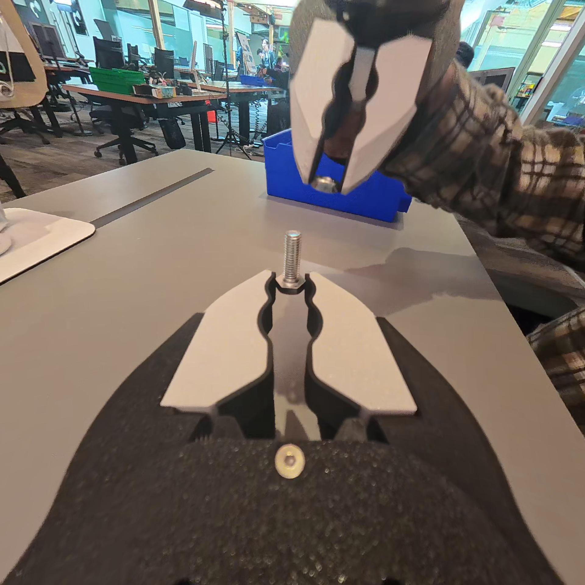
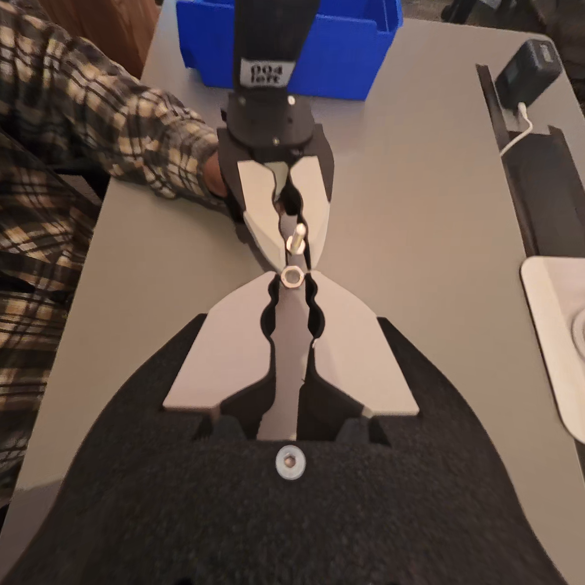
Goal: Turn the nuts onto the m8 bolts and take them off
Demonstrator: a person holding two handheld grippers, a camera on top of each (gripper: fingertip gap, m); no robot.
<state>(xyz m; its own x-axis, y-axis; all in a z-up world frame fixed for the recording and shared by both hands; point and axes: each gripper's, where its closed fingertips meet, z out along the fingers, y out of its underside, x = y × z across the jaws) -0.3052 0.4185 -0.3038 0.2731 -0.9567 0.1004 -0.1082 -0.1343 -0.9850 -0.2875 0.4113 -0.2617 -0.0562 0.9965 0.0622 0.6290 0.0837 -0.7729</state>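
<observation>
Left gripper (image 1: 289, 282) is pinching the bolt (image 1: 292, 258) upright by its head so the right gripper (image 2: 292, 276), clamping a nut (image 2: 291, 277), is lining up overhead.

Left gripper (image 1: 289, 278) held low and level over the bench, jaws clamped at the tips. Right gripper (image 2: 292, 277) raised above it, angled downward, jaws pinched at the tips. Both forearms in plaid sleeves (image 1: 493, 148), entering from the sides.
</observation>
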